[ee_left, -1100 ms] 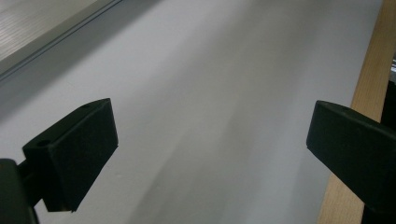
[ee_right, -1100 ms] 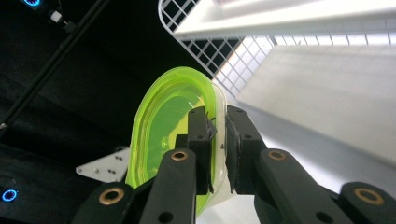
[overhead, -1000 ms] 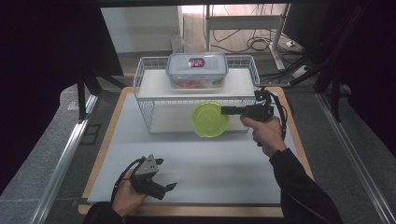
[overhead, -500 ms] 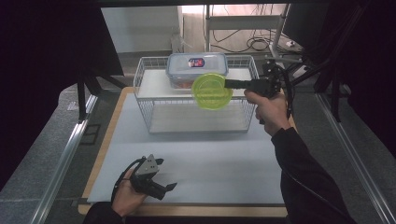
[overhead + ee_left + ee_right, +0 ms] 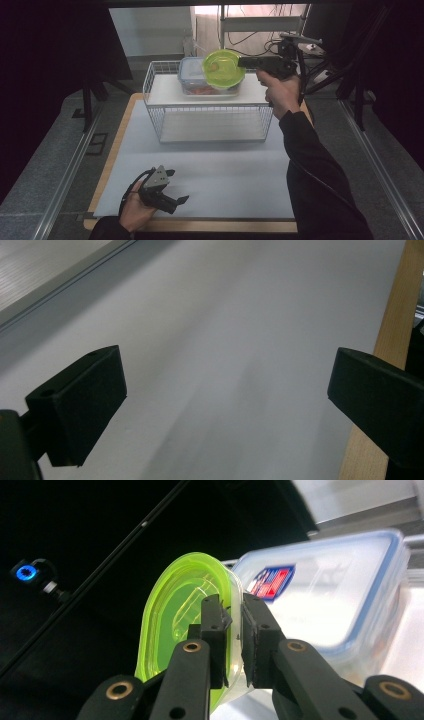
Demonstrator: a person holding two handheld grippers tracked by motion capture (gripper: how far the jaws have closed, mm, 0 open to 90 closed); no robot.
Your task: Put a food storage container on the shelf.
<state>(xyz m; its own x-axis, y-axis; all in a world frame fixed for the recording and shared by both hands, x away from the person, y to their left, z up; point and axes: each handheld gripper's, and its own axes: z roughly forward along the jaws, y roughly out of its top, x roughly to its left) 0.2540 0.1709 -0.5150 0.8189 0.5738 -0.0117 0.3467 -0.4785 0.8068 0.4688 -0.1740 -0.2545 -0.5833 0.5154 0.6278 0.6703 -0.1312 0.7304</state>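
Observation:
My right gripper (image 5: 245, 61) is shut on the rim of a lime-green plastic bowl (image 5: 223, 69), held tilted in the air above the wire rack's white top shelf (image 5: 165, 91). In the right gripper view the gripper (image 5: 236, 630) pinches the green bowl (image 5: 180, 615) edge, just in front of a clear lidded food container (image 5: 325, 600). That container (image 5: 192, 75) sits on the shelf, partly hidden behind the bowl. My left gripper (image 5: 175, 204) rests low over the grey mat (image 5: 225, 170) near the front edge, open, with nothing between its fingers (image 5: 80, 400).
The white wire rack (image 5: 212, 120) stands at the back of the mat, with an open lower level. A wooden table border (image 5: 385, 340) edges the mat. Dark stands and cables crowd the back right (image 5: 320, 55).
The right gripper has lifted the green bowl from beside the rack's lower front up and leftward over the top shelf, in front of the container. The left gripper has stayed put.

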